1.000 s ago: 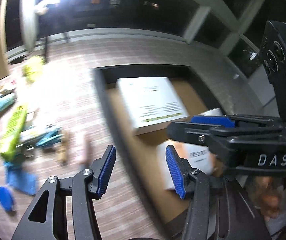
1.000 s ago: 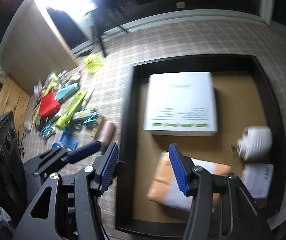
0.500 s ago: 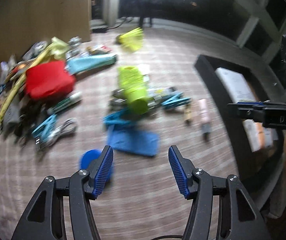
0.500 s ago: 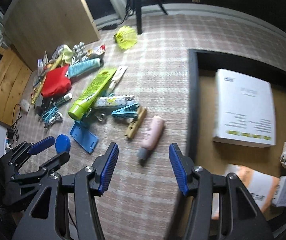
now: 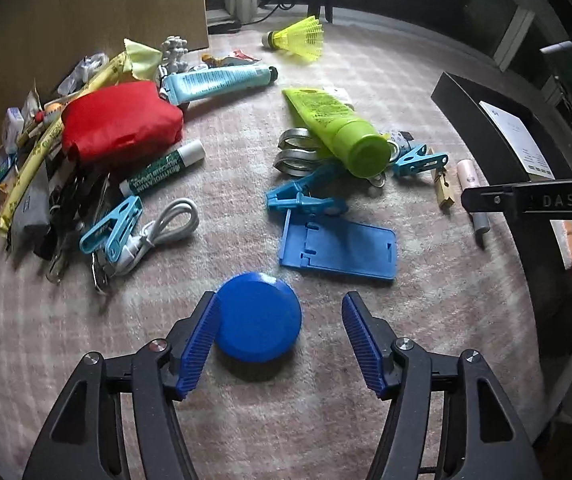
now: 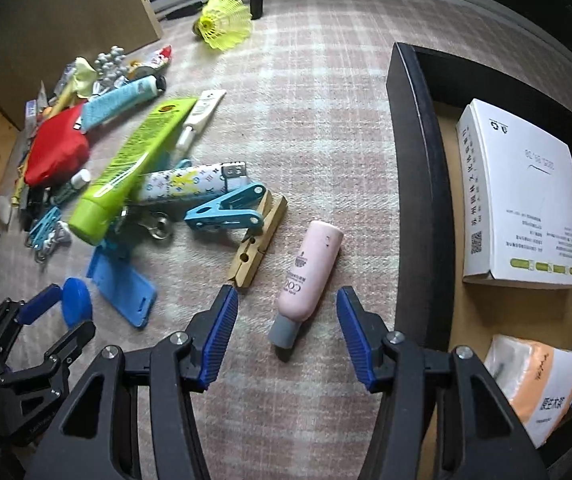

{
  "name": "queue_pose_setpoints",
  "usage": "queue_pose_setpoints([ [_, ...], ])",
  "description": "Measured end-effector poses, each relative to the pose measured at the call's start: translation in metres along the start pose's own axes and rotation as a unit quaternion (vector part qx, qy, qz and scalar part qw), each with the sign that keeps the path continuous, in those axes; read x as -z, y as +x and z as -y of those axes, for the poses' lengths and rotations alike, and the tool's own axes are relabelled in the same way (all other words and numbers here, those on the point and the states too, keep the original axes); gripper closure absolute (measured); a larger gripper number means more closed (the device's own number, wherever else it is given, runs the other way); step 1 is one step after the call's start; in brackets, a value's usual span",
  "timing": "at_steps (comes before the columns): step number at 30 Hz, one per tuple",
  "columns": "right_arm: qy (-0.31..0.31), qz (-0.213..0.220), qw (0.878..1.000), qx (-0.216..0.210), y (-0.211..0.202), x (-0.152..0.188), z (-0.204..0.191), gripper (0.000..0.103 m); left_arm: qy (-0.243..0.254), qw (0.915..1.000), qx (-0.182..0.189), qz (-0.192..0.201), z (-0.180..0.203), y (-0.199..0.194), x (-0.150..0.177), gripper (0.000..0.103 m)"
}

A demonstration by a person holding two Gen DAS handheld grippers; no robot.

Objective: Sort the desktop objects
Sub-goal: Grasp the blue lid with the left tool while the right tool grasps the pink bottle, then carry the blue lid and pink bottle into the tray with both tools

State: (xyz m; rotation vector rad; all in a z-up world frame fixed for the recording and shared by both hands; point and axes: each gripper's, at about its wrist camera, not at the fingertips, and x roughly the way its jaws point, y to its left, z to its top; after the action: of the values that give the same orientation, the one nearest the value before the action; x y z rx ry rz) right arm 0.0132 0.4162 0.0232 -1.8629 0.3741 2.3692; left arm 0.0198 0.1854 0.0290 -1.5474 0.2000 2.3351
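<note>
Left gripper (image 5: 282, 336): jaws opening, nothing pressed between them; points steeply down at the worktop (image 5: 425, 320).
Blue round lid (image 5: 258, 316): flat on the worktop, between the left gripper's jaws, close against the left pad, clear of the right pad.
Right gripper (image 6: 287, 334): jaws spread wide, empty.
Pink bottle (image 6: 309, 276): lying on its side, grey cap end between the right gripper's jaws, touching neither pad.
Wooden clothespin (image 6: 258, 246): just left of the pink bottle.
Black tray (image 6: 417, 184): right of the bottle, holding a white box (image 6: 525, 200).
</note>
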Motion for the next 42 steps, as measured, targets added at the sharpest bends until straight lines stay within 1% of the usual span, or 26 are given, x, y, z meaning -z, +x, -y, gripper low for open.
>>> queue_pose_setpoints([
  [1,0.003,-0.003,1.000,0.000,0.002,-0.001,0.000,0.054,0.000,1.0000,-0.001,-0.001,-0.001,0.000,-0.001,0.042],
  [2,0.005,-0.005,1.000,0.000,0.004,-0.001,0.001,0.056,0.012,0.9999,0.000,-0.003,-0.003,0.001,-0.001,0.042],
  [6,0.003,-0.003,1.000,0.015,0.007,-0.004,-0.001,0.058,0.001,0.9997,-0.015,-0.017,-0.014,0.009,0.004,0.043],
  [8,-0.006,-0.004,1.000,0.029,0.009,-0.005,-0.005,0.060,-0.003,0.9997,-0.015,-0.019,-0.019,0.012,0.005,0.043],
  [10,-0.019,-0.006,0.999,0.047,0.012,-0.006,-0.010,0.062,0.001,0.9997,-0.017,-0.019,-0.020,0.013,0.005,0.045],
  [12,-0.029,-0.002,0.998,0.055,0.014,-0.003,-0.014,0.065,0.001,0.9997,-0.021,-0.014,-0.021,0.012,0.006,0.051],
  [13,-0.031,0.000,0.998,0.058,0.014,-0.002,-0.015,0.070,0.000,0.9997,-0.023,-0.011,-0.022,0.012,0.006,0.053],
  [14,-0.032,0.001,0.998,0.055,0.014,-0.002,-0.015,0.077,-0.001,0.9996,-0.025,-0.008,-0.023,0.012,0.006,0.055],
  [16,-0.030,0.004,0.998,0.048,0.013,-0.001,-0.014,0.083,-0.005,0.9997,-0.022,-0.006,-0.026,0.012,0.007,0.055],
  [20,-0.021,0.006,0.999,0.023,0.012,0.001,-0.011,0.083,-0.009,0.9998,-0.019,-0.001,-0.028,0.011,0.009,0.055],
  [25,-0.003,0.015,1.000,-0.008,-0.002,0.010,0.012,0.083,-0.017,0.9997,-0.013,0.007,-0.026,0.003,0.008,0.055],
  [27,0.000,0.021,1.000,-0.014,-0.008,0.010,0.013,0.083,-0.015,0.9998,-0.008,0.013,-0.021,-0.003,0.006,0.055],
  [31,0.007,0.038,0.999,-0.028,-0.033,0.020,0.024,0.083,-0.013,0.9996,0.007,0.026,0.000,-0.017,-0.001,0.055],
  [32,0.010,0.045,0.998,-0.031,-0.041,0.025,0.029,0.083,-0.013,0.9995,0.003,0.029,0.003,-0.017,-0.004,0.055],
  [35,0.015,0.060,0.998,-0.032,-0.061,0.031,0.040,0.083,0.002,0.9990,0.026,0.037,0.028,-0.032,-0.010,0.055],
  [38,0.029,0.071,0.997,-0.025,-0.068,0.031,0.055,0.083,0.029,0.9974,0.047,0.047,0.061,-0.038,-0.022,0.055],
  [42,0.057,0.086,0.995,-0.016,-0.092,0.050,0.098,0.083,0.059,0.9936,0.079,0.054,0.114,-0.044,-0.034,0.055],
])
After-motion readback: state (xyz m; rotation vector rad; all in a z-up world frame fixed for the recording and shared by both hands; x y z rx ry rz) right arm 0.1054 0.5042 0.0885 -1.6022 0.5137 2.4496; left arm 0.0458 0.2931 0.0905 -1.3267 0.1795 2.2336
